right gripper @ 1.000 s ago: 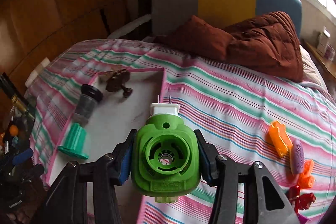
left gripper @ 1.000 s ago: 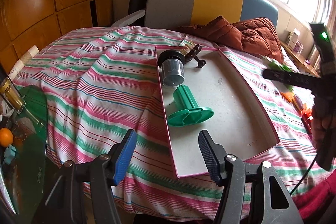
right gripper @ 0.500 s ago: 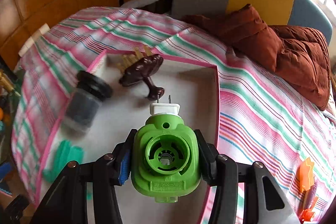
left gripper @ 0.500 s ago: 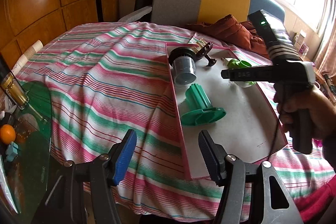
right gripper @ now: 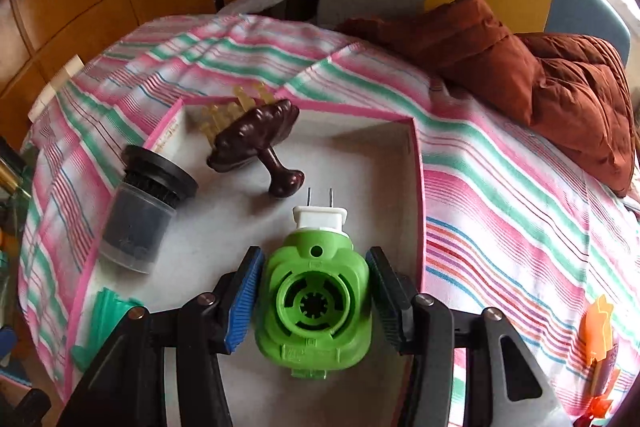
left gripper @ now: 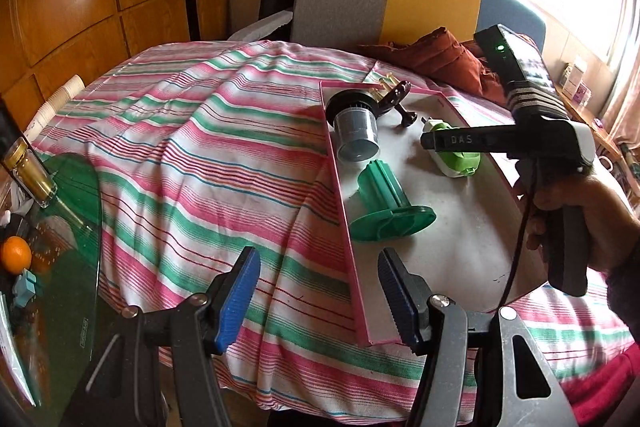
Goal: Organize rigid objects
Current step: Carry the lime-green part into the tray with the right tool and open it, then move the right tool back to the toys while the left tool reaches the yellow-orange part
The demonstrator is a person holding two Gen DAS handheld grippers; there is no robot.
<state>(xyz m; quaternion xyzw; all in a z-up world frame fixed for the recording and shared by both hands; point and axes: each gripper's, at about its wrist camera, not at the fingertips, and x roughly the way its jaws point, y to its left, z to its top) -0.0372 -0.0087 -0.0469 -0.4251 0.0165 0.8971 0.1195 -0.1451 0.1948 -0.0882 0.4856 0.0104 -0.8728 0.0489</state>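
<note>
Now the right tongs (right gripper: 314, 303) are lower than one second ago, when they carried the green plug-in device (right gripper: 314, 303) above the striped cloth (left gripper: 208, 163) beside the pink-edged tray (left gripper: 340, 183); they reach over the tray, and the device lies on its white floor, with its white plug end and two metal pins pointing to the far wall. Half a second ago the blue pads pressed the green sides; in the right wrist view a thin gap shows on each side, so the right tongs are slightly spread around the device and do not pinch it. In the left wrist view the same device is seen under the black bar of the right tongs, near the right wall of the tray. The left tongs (left gripper: 316, 295) are half spread with nothing between them, above the near corner of the tray; their view is almost the same as before. Inside the tray lie also a grey jar with black lid (right gripper: 140, 215), a dark brown hook-shaped piece (right gripper: 256, 147), a teal spool (left gripper: 384, 203) and some yellowish pegs (right gripper: 232, 111) at the far wall. On the cloth to the right lie orange toys (right gripper: 598, 331).
</note>
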